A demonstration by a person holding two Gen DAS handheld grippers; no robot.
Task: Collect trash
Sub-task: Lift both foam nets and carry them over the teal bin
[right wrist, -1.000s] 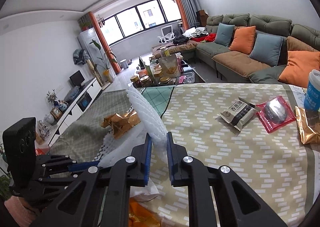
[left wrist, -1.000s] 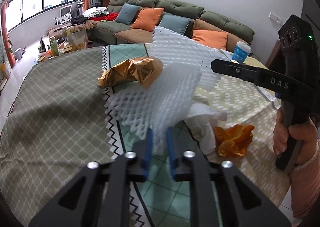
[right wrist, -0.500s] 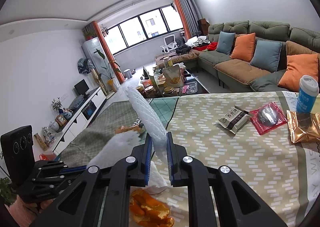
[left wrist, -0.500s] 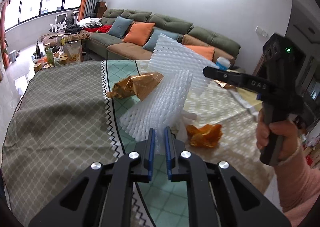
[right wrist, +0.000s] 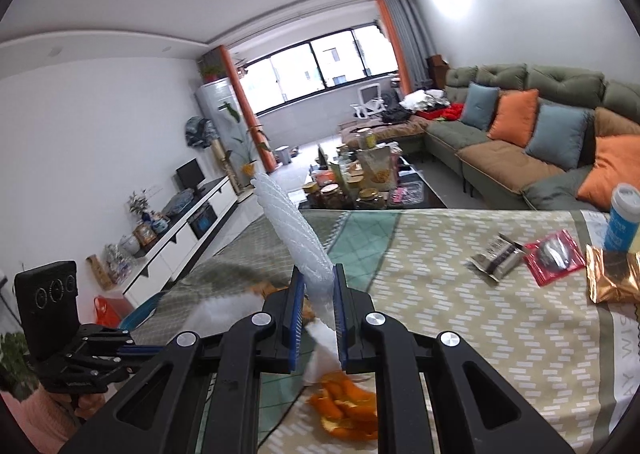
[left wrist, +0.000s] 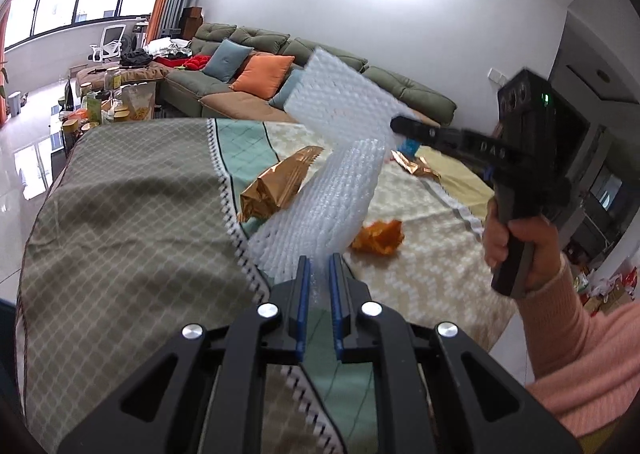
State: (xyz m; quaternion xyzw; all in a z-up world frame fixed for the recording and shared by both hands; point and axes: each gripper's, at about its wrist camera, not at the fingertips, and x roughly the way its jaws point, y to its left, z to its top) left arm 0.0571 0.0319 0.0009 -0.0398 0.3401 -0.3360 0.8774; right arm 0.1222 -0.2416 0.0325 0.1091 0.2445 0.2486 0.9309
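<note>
**Foam sheet lifted clear of the desk, both grippers holding**

You have the white foam sheet [left wrist: 340,157] pinched at two ends and raised off the patterned cloth of the desk [left wrist: 120,213]. The left gripper [left wrist: 318,274] is closed nearly all the way on the sheet's lower edge, the netted foam fanning up and away from its blue pads. The right gripper [right wrist: 319,290] is likewise clamped tight on the other end, a narrow strip of foam [right wrist: 296,230] standing up between its pads; in the left view that same gripper [left wrist: 404,125] bites the sheet's upper part, held by a hand [left wrist: 516,238] in a pink sleeve.

To do this step well, keep both grips firm and move the two hands together, since the sheet is light, springy and bends easily between the holds. Pulling the ends apart could tear it or slip it from one pad. Carry it high enough to clear what lies below: the gold wrapper [left wrist: 276,185] and the orange peel [left wrist: 380,238] sit just under the hanging foam and could be dragged along.

A blue rim [right wrist: 144,310] shows low beside the desk in the right view; it may be a bin, though too little of it is visible to be sure. Other litter, a grey packet [right wrist: 496,258], a red packet [right wrist: 554,256] and a second gold wrapper [right wrist: 612,278], waits further along the desk beside a blue cup [right wrist: 622,217].
</note>
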